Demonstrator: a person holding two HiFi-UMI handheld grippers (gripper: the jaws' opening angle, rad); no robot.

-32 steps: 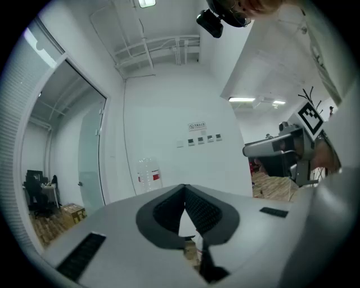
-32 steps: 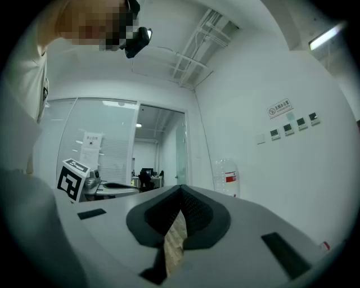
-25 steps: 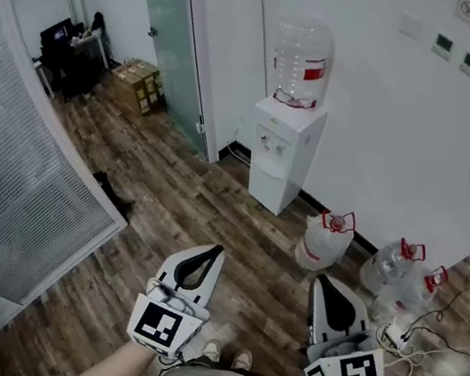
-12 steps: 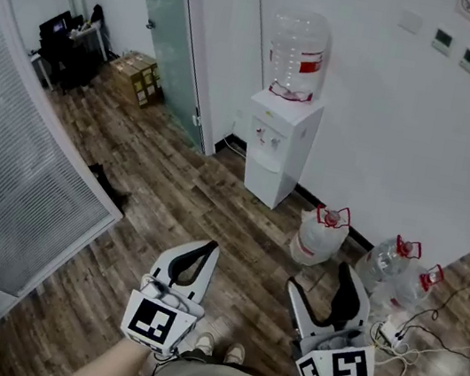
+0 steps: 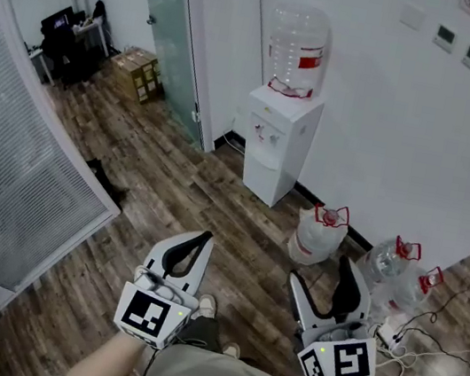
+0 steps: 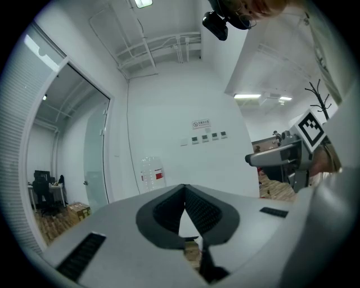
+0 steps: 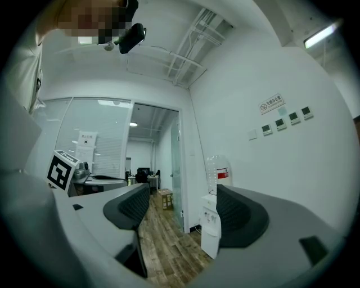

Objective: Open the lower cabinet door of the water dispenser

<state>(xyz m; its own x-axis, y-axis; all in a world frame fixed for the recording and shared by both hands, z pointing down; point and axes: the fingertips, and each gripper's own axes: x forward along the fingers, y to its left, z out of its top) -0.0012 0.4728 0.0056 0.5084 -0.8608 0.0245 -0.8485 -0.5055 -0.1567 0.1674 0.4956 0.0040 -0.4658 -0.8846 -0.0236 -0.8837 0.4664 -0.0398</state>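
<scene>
The white water dispenser point(image 5: 277, 141) stands against the far wall with a clear bottle point(image 5: 297, 48) on top. Its lower cabinet door point(image 5: 259, 178) is closed. Both grippers are held level well short of it, over the wood floor. My left gripper point(image 5: 202, 238) is shut, its tips meeting with nothing between them point(image 6: 184, 190). My right gripper point(image 5: 319, 274) has just been opening and now stands wide open with nothing between its pads point(image 7: 181, 209). In the right gripper view the dispenser point(image 7: 211, 233) shows through the gap between the jaws.
Three water jugs point(image 5: 317, 233) point(image 5: 387, 262) point(image 5: 415, 291) stand on the floor right of the dispenser. Cables and a power strip point(image 5: 398, 333) lie at the right. A glass door point(image 5: 166, 26) is left of the dispenser, a blind-covered partition point(image 5: 11, 179) nearer left, and cardboard boxes point(image 5: 138, 74) beyond.
My right gripper's jaws went from shut to wide open, and it sank a little. The left gripper stayed shut. The dispenser has shifted slightly in view as the person stepped.
</scene>
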